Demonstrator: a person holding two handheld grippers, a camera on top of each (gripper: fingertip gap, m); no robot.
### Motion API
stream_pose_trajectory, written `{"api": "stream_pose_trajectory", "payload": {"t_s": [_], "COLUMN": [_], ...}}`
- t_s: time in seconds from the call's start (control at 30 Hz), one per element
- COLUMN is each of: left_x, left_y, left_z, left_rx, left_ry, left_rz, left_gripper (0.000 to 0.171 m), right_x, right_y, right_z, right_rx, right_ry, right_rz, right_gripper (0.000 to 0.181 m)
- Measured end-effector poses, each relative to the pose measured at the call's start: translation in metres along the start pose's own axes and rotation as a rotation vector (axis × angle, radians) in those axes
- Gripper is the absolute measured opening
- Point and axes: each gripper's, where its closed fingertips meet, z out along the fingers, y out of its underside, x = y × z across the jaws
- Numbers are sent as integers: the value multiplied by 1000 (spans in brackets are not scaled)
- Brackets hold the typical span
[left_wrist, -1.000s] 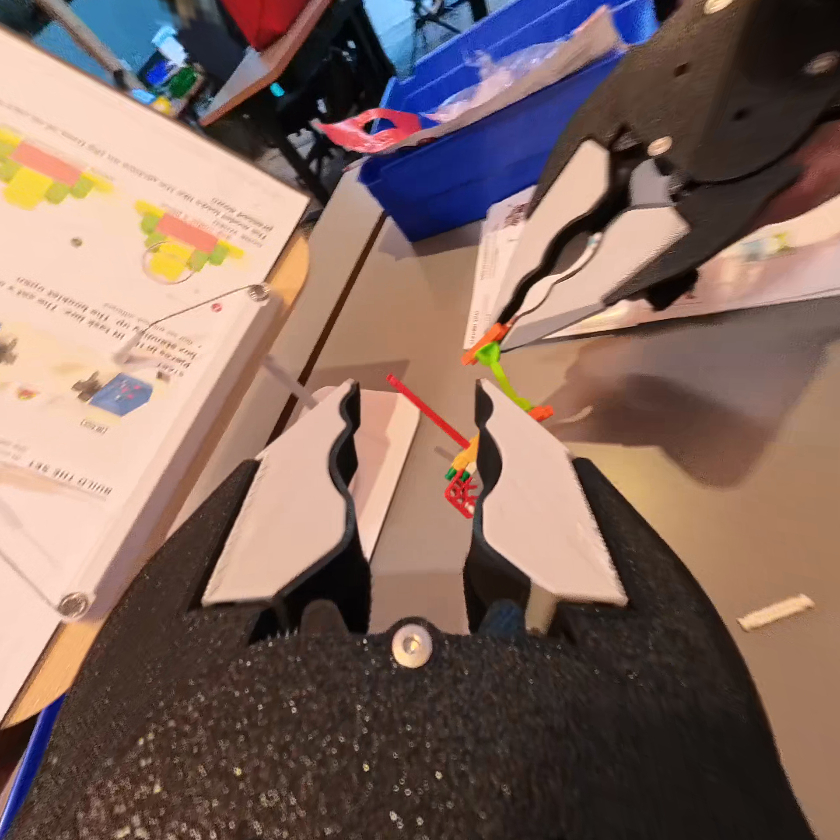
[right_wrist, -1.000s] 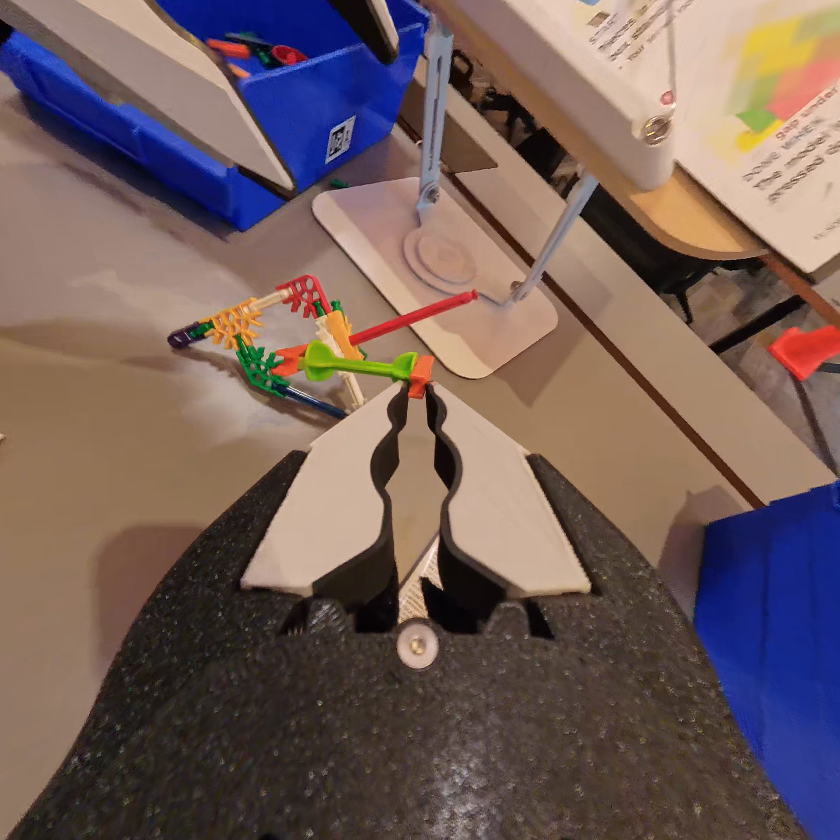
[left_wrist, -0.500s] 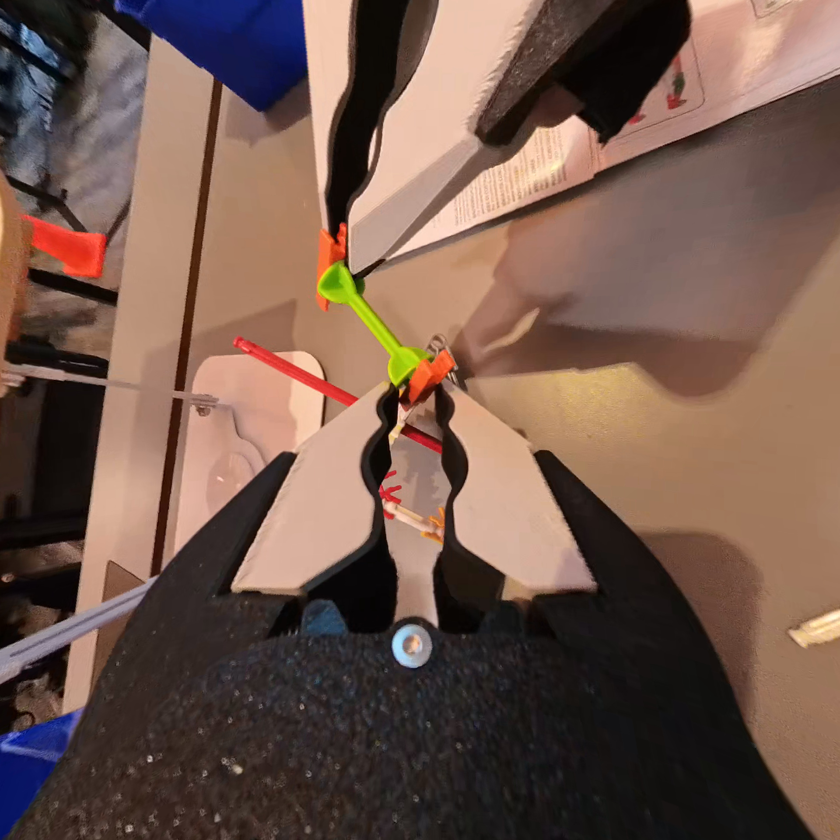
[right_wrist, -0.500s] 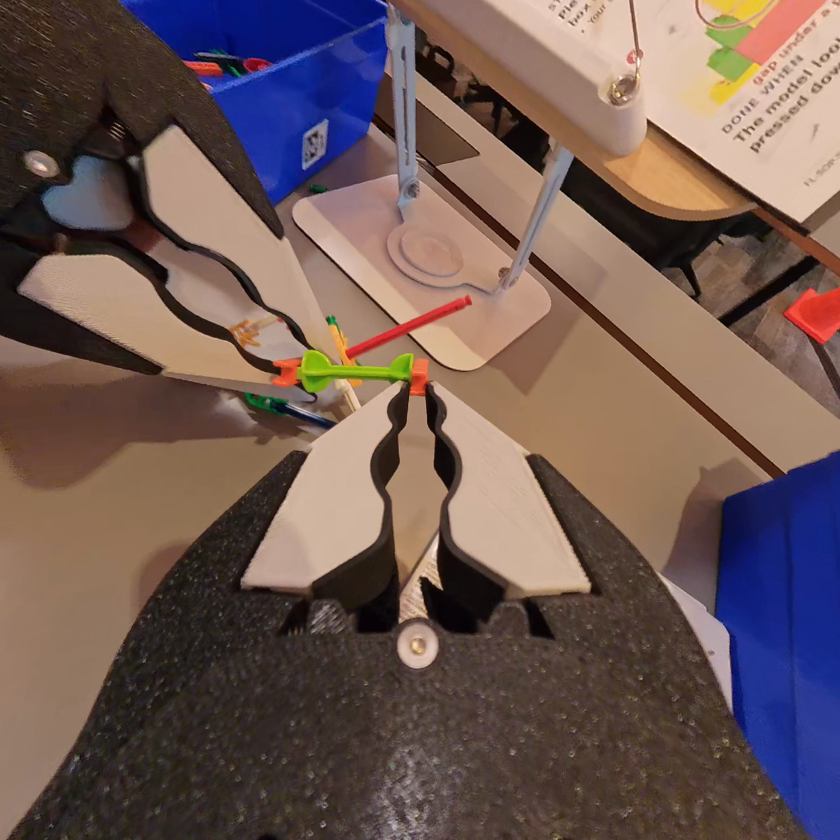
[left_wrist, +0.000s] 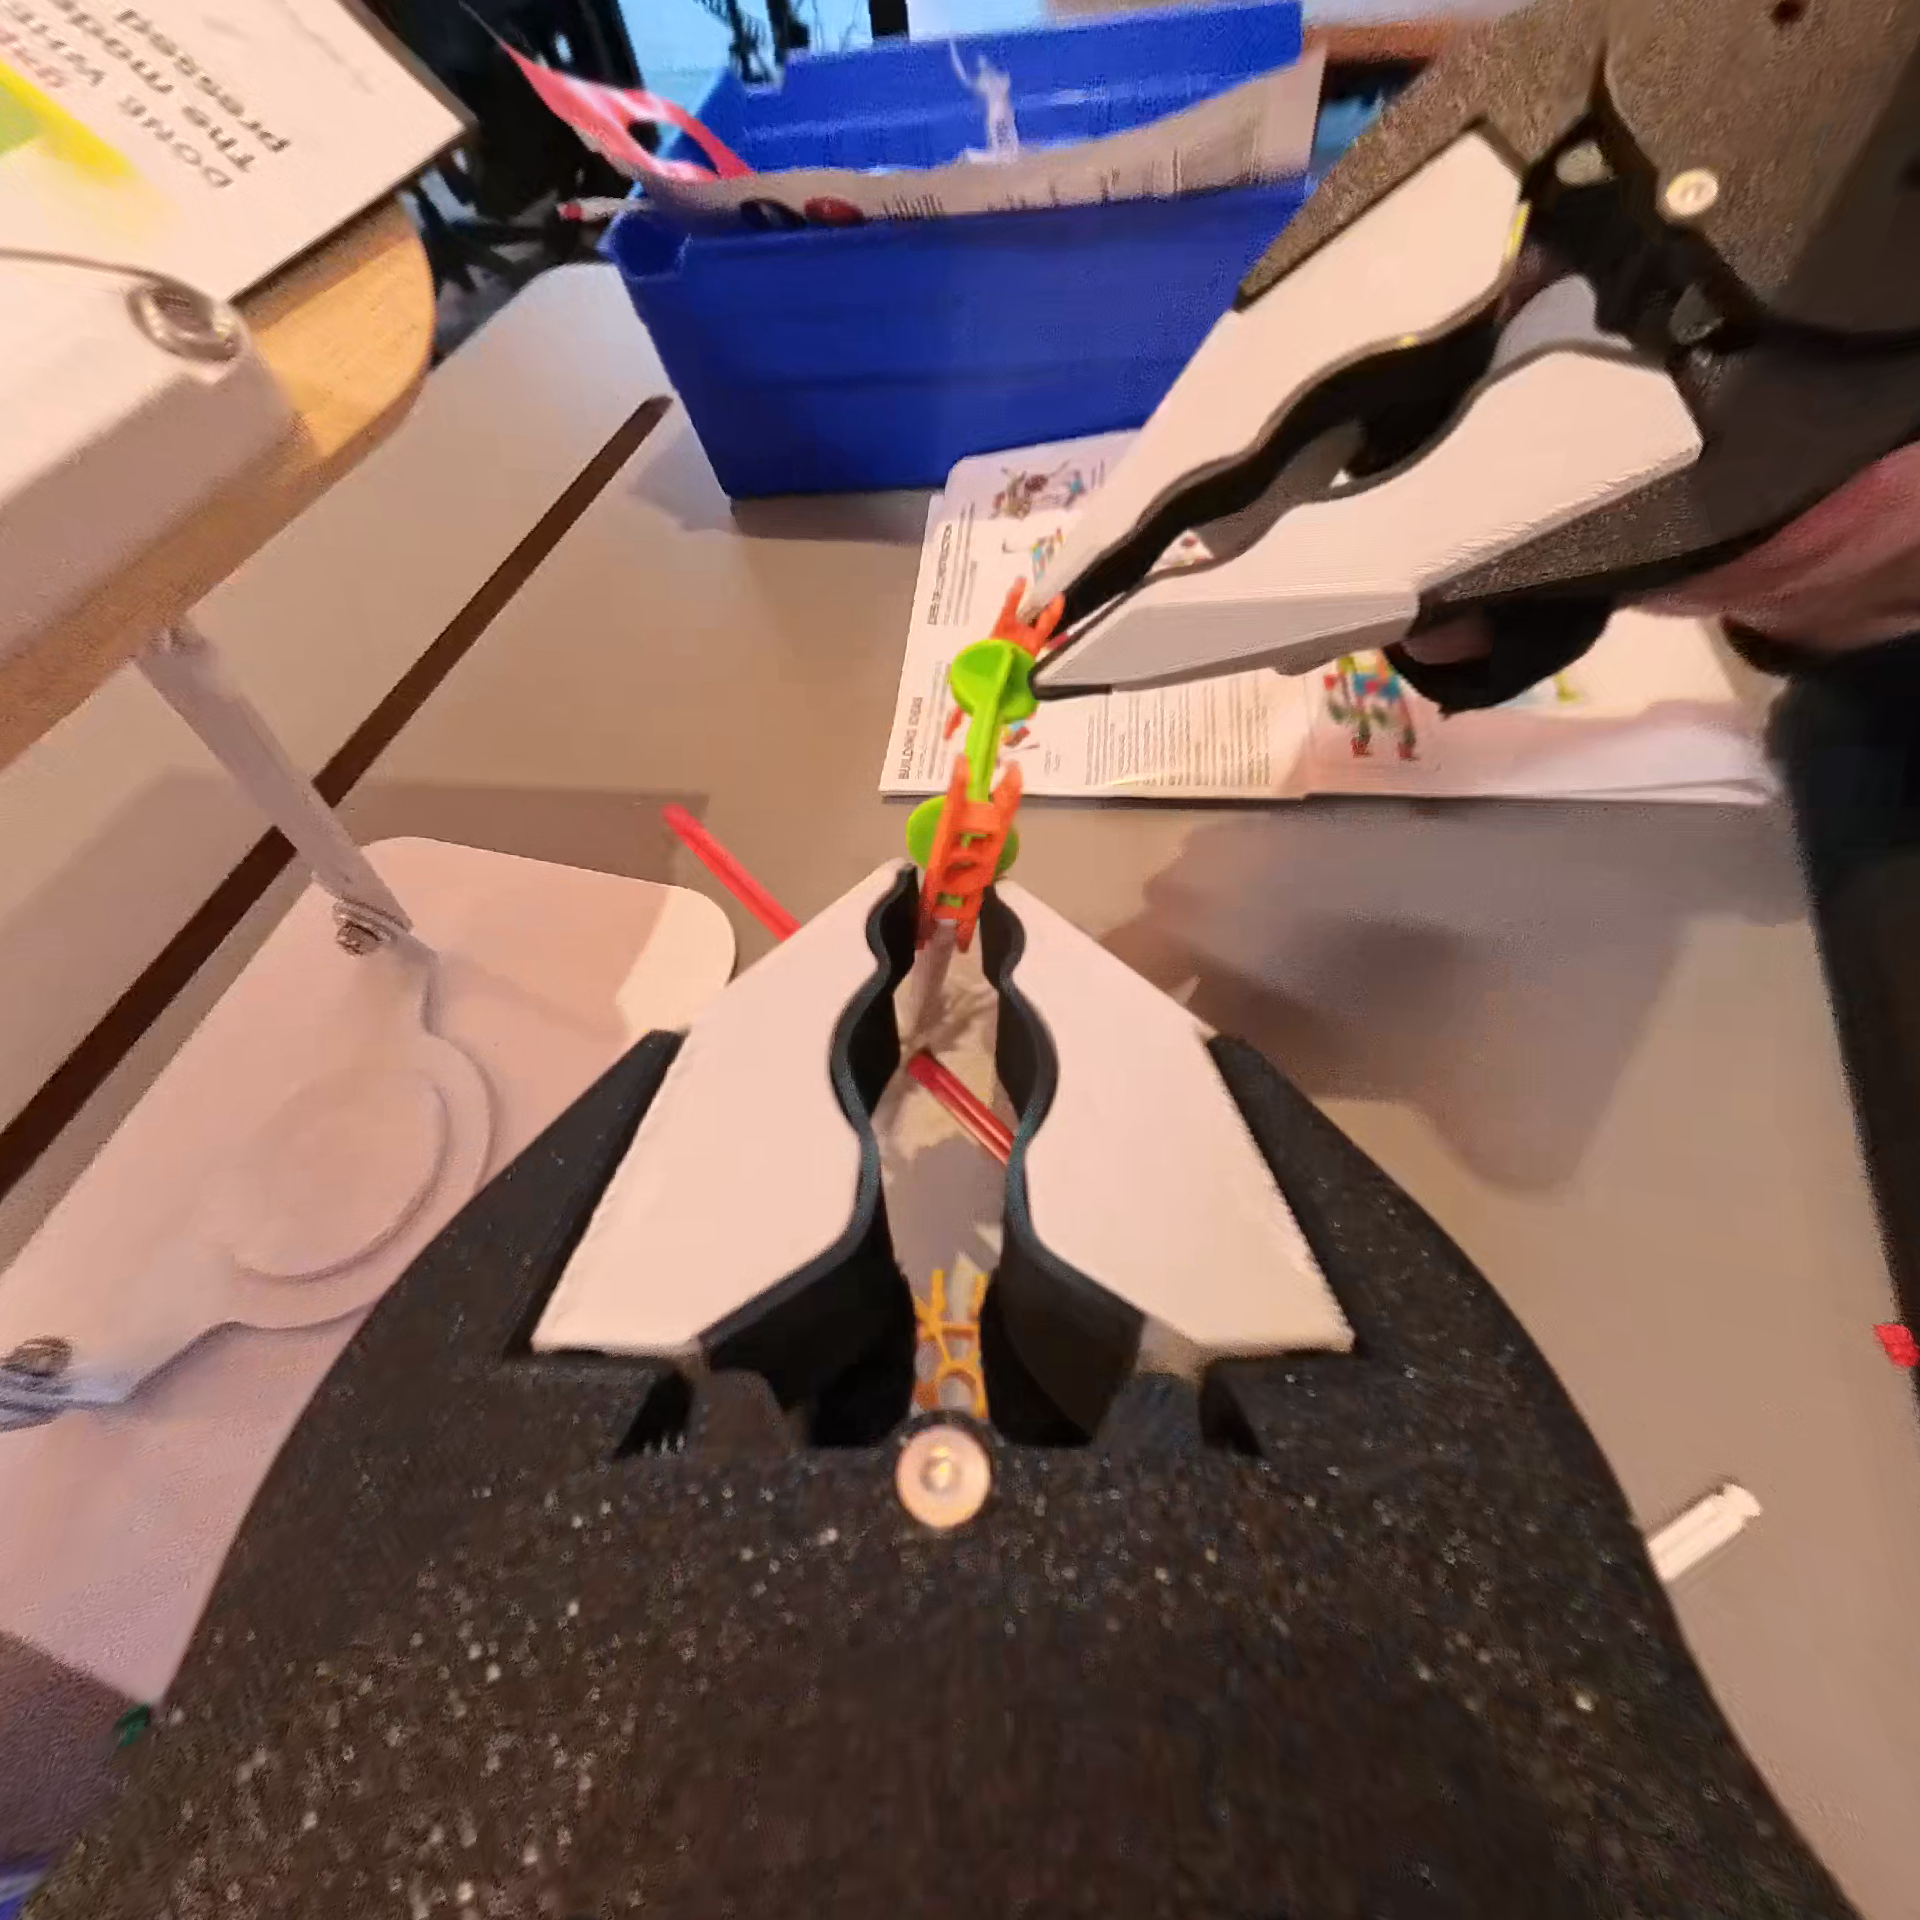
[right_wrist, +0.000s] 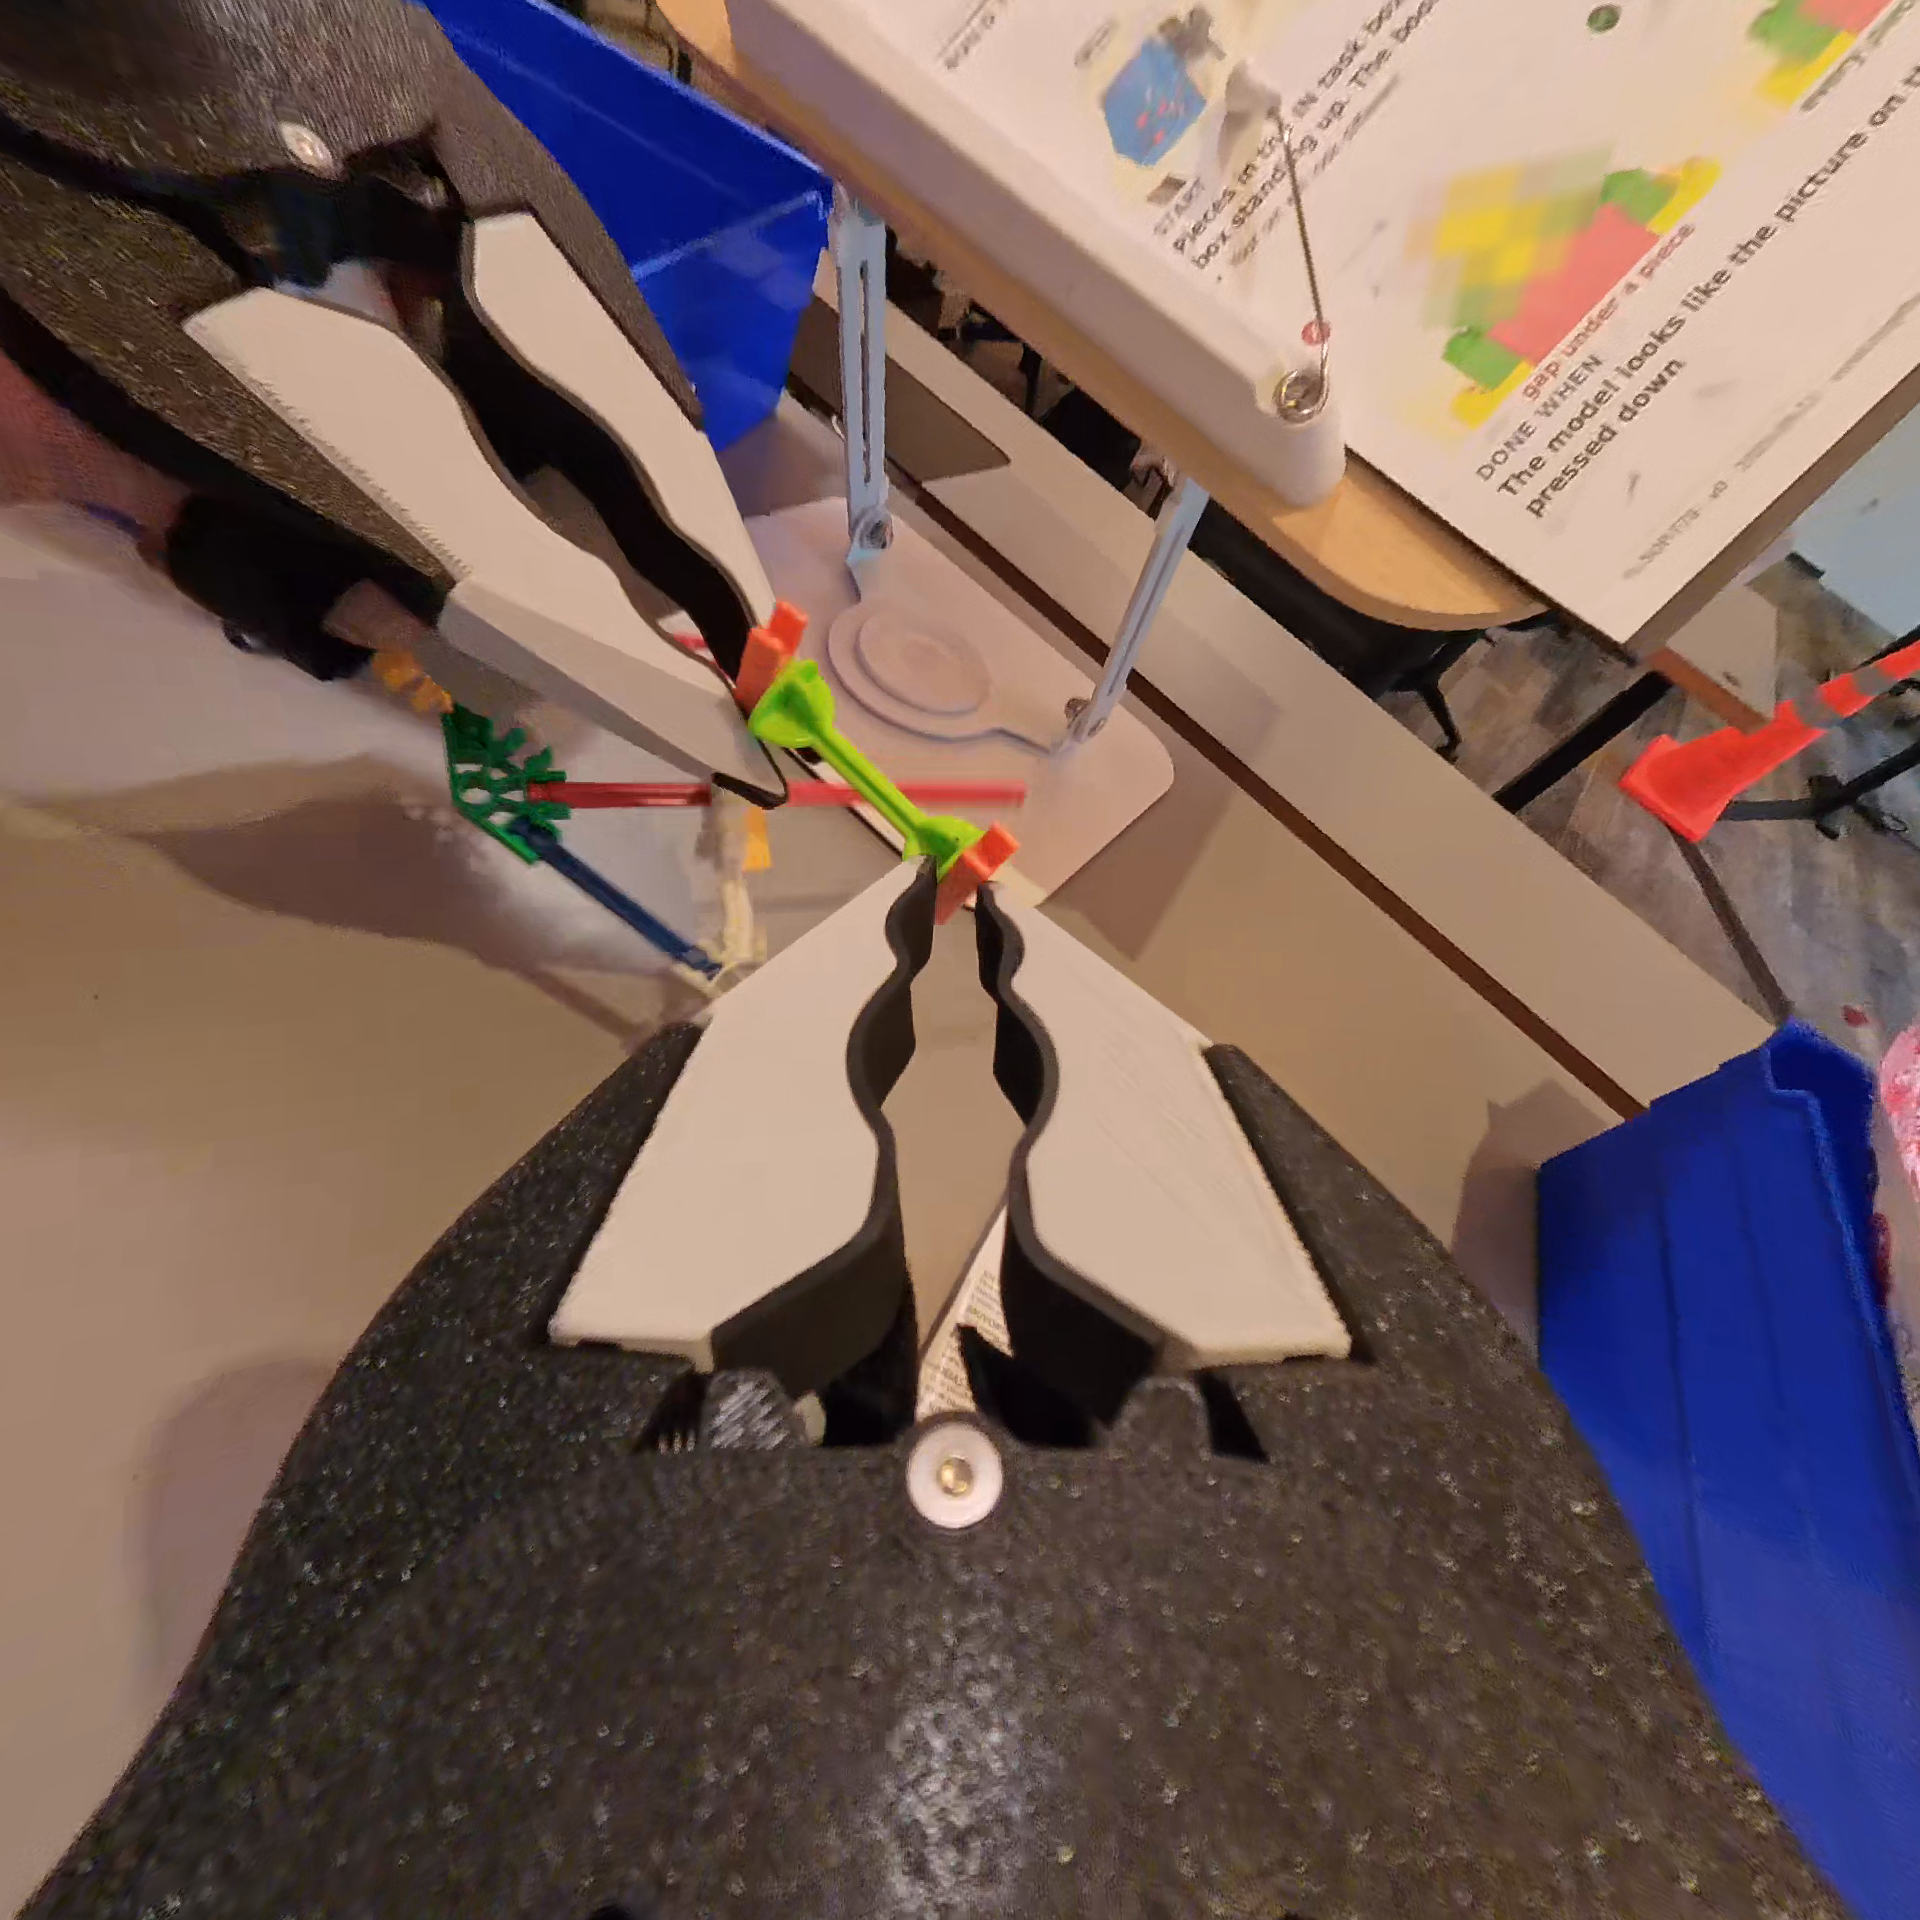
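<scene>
A lime-green rod (left_wrist: 977, 743) has an orange connector at each end. My left gripper (left_wrist: 951, 904) is shut on the near orange connector (left_wrist: 966, 852). My right gripper (right_wrist: 951, 883) is shut on the other orange connector (right_wrist: 977, 857), with the green rod (right_wrist: 862, 774) running from it to the left gripper (right_wrist: 753, 717). In the left wrist view the right gripper (left_wrist: 1039, 644) comes in from the upper right. The rest of the rod model hangs by the left gripper: a green connector (right_wrist: 488, 774), a red rod (right_wrist: 623, 795), a blue rod (right_wrist: 613, 904).
A white stand base (left_wrist: 312, 1091) lies on the grey table at the left, and carries a board with a printed sheet (right_wrist: 1558, 260). A blue bin (left_wrist: 935, 343) and an open booklet (left_wrist: 1195, 727) lie beyond. A second blue bin (right_wrist: 1714, 1351) and a white rod (left_wrist: 1704, 1522) are at the right. The tips of one gripper are about 5 cm away from the tips of the other.
My left gripper was open and apart from the model; it moved in and shut on the free orange connector. My right gripper kept its grip, and the green rod now slopes between both.
</scene>
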Motion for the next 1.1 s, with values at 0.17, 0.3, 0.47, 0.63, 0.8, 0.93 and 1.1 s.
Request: {"api": "stream_pose_trajectory", "payload": {"t_s": [0.17, 0.3, 0.47, 0.63, 0.8, 0.93, 1.1], "left_x": [-12, -9, 1, 14, 16, 26, 27], "left_y": [-12, -20, -8, 24, 12, -14, -24], "left_z": [-11, -26, -19, -2, -2, -13, -21], "left_rx": [125, 146, 43, -166, -91, 28, 91], "left_ry": [42, 82, 94, 50, 52, 87, 107], "left_rz": [-148, -112, -57, 122, 126, 141, 143], "left_gripper": [6, 6, 7, 9, 58, 21, 17], "right_x": [3, -4, -14, -19, -30, -35, -32], "right_y": [3, -13, -11, -6, 1, -5, -21], "right_z": [-8, -24, -26, -26, -24, -29, -38], "right_rx": [60, 178, 172, 157, 118, 151, 251], "right_ry": [-176, -280, -349, -377, -421, -467, -475], "right_rz": [246, 244, 211, 189, 157, 167, 202], "right_gripper": [0, 0, 0, 0, 0, 0, 0]}}
